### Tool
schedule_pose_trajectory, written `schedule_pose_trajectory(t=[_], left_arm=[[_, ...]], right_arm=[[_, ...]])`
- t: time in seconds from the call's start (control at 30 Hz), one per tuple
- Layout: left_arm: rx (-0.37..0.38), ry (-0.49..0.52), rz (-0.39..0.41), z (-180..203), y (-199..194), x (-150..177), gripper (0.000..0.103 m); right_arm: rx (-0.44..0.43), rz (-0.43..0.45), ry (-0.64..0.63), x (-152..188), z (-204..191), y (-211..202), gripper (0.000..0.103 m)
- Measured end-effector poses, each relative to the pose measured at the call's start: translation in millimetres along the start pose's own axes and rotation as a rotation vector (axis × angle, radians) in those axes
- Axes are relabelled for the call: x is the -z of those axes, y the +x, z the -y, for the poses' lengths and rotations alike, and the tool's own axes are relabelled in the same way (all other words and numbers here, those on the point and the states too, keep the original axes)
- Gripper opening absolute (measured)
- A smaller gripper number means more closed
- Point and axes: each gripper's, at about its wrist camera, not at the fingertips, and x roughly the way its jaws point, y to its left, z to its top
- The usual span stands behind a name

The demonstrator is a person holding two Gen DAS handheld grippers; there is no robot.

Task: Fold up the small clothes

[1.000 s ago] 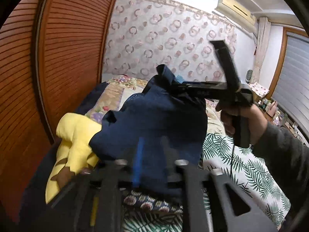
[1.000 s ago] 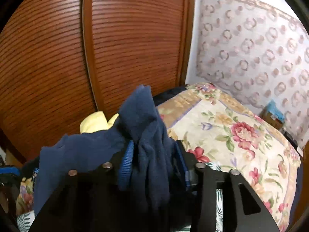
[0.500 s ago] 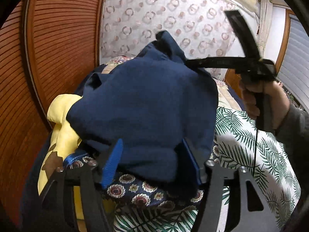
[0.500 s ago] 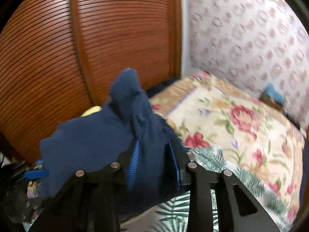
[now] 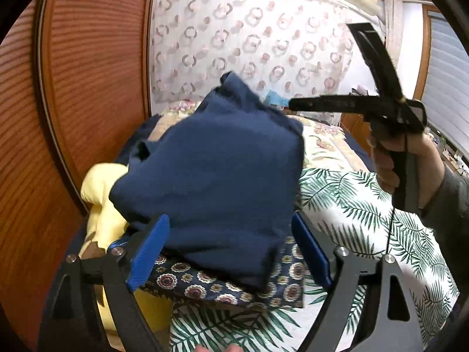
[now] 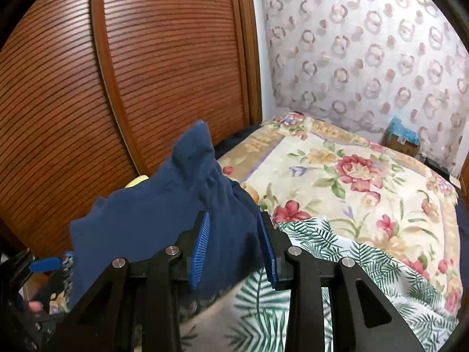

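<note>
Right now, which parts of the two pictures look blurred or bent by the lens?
Left wrist view: the navy cloth has soft, smeared edges, and the wardrobe door bows. Right wrist view: the leaf-print sheet under the right claw is blurred; the door slats curve too.

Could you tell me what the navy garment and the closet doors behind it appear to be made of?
The navy garment looks like soft matte knit, probably cotton jersey: it drapes and bunches where the right gripper pinches it. The closet doors look like reddish wood or veneer with a slight sheen and fine horizontal slats.
</note>
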Motion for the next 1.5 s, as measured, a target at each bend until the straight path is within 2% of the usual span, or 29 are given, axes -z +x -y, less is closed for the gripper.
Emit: schedule_pose_trajectory(t=[0.27,0.43,0.7,0.77,0.8,0.83,0.93,1.2,1.5], left_arm=[[-0.020,0.048,0.068,30.1,-40.7,-4.0,0.086],[-0.028,0.067,0.082,50.0,-57.1,0.5,0.086],[0.013,0.105,0.105,93.5,-78.6,16.0,0.086],[0.008,0.112,0.108,103.4,-82.7,21.0,0.086],[0.013,0.118,0.109,109.1,-84.3,23.4,0.086],[0.018,0.120,0.108,112.7,-85.4,25.2,0.086],[0.034,0.133,0.108,127.1,-89.9,32.5,0.086],[0.098,0.148,0.111,157.3,-104.4,47.8,0.086],[0.143,0.149,0.121,186.4,-124.1,52.3,0.086]], right_arm=[[0.019,0.067,-0.009,37.8,-17.1,-76.3,0.038],[0.037,0.101,-0.007,73.6,-30.5,-133.4,0.049],[0.109,0.116,0.011,134.4,-52.0,-215.9,0.051],[0.128,0.120,0.017,145.0,-59.1,-234.2,0.056],[0.139,0.125,0.021,151.4,-61.8,-243.1,0.067],[0.151,0.134,0.026,157.0,-65.1,-252.0,0.073],[0.171,0.155,0.047,172.5,-73.0,-275.1,0.080],[0.280,0.186,0.100,215.4,-100.1,-324.8,0.081],[0.341,0.222,0.170,244.0,-133.3,-371.4,0.081]])
